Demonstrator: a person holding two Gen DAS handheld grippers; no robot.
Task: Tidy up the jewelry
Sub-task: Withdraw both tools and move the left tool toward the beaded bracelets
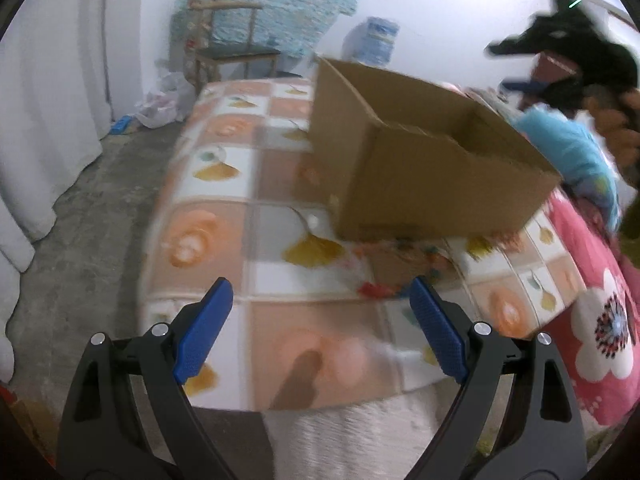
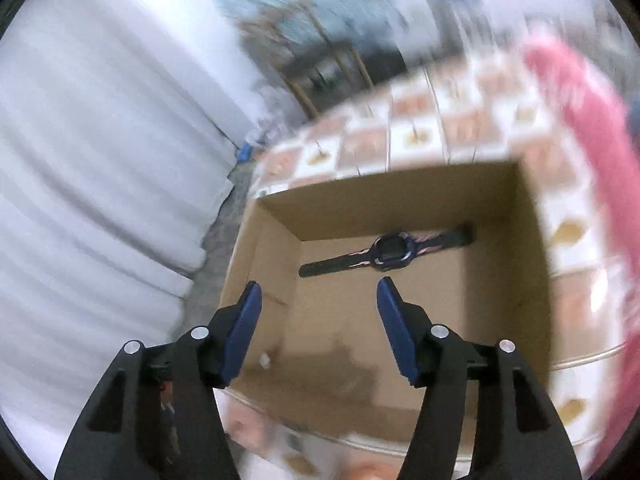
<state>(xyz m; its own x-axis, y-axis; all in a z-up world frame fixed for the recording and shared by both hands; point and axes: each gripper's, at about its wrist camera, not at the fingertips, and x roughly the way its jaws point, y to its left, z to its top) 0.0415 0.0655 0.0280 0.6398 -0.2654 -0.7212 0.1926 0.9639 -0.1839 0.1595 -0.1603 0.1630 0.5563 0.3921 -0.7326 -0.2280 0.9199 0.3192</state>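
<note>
An open brown cardboard box point(image 1: 432, 168) stands on a bed with a checked floral cover point(image 1: 224, 184). In the right wrist view I look down into the box point(image 2: 532, 264), where a dark wristwatch point(image 2: 390, 256) with a purple-rimmed face lies flat on the bottom. My right gripper point(image 2: 318, 292) hangs open above the box with nothing between its blue pads; the same gripper point(image 1: 560, 40) shows dark and blurred above the box in the left wrist view. My left gripper point(image 1: 320, 290) is open over the bed's near part, empty. Small colourful pieces point(image 1: 376, 288), blurred, lie on the cover in front of the box.
A pink flowered blanket point(image 1: 600, 320) and a blue cloth point(image 1: 568, 148) lie at the bed's right. White curtains point(image 1: 48, 100) hang on the left over a grey floor point(image 1: 88, 240). A wooden chair point(image 1: 236, 48) stands by the far wall. A person's hand point(image 1: 616, 120) shows at the right.
</note>
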